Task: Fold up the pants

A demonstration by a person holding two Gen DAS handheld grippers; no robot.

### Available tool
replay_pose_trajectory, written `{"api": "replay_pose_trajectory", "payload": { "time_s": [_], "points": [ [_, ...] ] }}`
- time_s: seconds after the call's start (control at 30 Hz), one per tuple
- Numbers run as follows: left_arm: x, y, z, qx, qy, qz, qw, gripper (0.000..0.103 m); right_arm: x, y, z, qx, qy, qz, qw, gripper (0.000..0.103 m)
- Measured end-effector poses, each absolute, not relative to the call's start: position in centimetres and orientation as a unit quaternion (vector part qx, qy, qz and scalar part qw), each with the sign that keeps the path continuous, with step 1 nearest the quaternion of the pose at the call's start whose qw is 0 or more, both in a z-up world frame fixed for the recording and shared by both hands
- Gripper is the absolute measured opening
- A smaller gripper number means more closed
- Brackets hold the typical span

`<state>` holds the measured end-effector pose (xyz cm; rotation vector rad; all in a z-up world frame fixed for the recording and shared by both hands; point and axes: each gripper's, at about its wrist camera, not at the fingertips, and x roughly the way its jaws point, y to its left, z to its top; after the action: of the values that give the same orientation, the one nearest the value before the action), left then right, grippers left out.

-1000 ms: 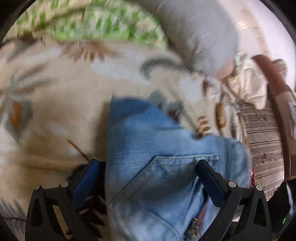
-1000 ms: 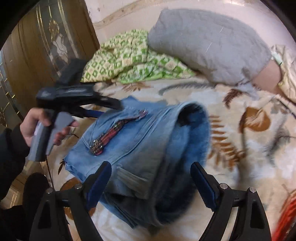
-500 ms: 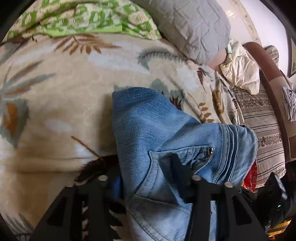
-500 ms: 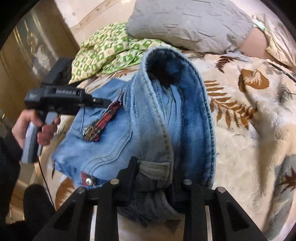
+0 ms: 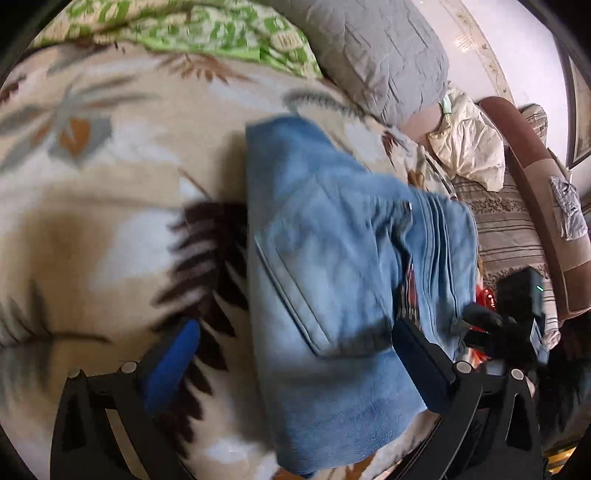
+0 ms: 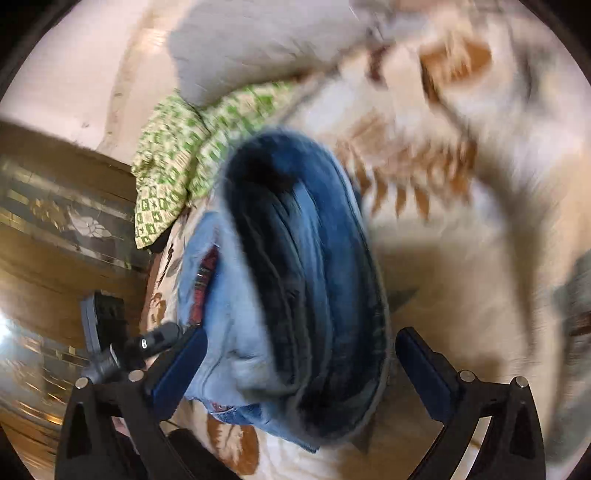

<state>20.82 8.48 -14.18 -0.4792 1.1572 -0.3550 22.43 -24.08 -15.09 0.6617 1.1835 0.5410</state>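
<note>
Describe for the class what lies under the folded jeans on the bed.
The folded jeans rest on a cream blanket printed with leaves; a dark leaf runs under their edge. The blanket directly beneath them is covered, so nothing more can be seen there.

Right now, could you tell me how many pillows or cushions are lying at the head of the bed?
2: a grey pillow against the wall and a green-patterned pillow beside it; others may be hidden.

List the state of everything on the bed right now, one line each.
jeans: folded into a bundle, lying on the blanket, not gripped
left gripper: opening, jaws wide either side of the jeans
right gripper: opening, jaws wide either side of the jeans
blanket: spread flat
grey pillow: lying at the far edge
</note>
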Motion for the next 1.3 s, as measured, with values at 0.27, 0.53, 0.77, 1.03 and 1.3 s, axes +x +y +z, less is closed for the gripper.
{"api": "replay_pose_trajectory", "payload": {
  "time_s": [0.27, 0.53, 0.77, 1.03, 1.3],
  "points": [
    [19.5, 5.4, -12.8, -0.198, 0.508, -0.206, 0.813, 0.045, 23.3, -21.7, -16.6, 0.316, 0.526, 0.269, 0.742, 0.058],
    [19.5, 3.3, -6.3, -0.206, 0.402, -0.261, 0.853, 0.027, 22.6, -23.1, -9.7, 0.277, 0.436, 0.291, 0.806, 0.040],
    [20.8, 1.8, -14.8, -0.204, 0.482, -0.232, 0.820, 0.041, 23.8, -25.2, -13.9, 0.232, 0.504, 0.227, 0.800, 0.040],
    [20.4, 2.2, -15.1, -0.199, 0.483, -0.225, 0.822, 0.058, 24.5, -25.5, -16.3, 0.263, 0.512, 0.223, 0.787, 0.058],
    [17.9, 3.8, -7.5, -0.150, 0.425, -0.130, 0.883, 0.103, 21.9, -28.0, -9.6, 0.196, 0.472, 0.188, 0.839, 0.103]
  ]
}}
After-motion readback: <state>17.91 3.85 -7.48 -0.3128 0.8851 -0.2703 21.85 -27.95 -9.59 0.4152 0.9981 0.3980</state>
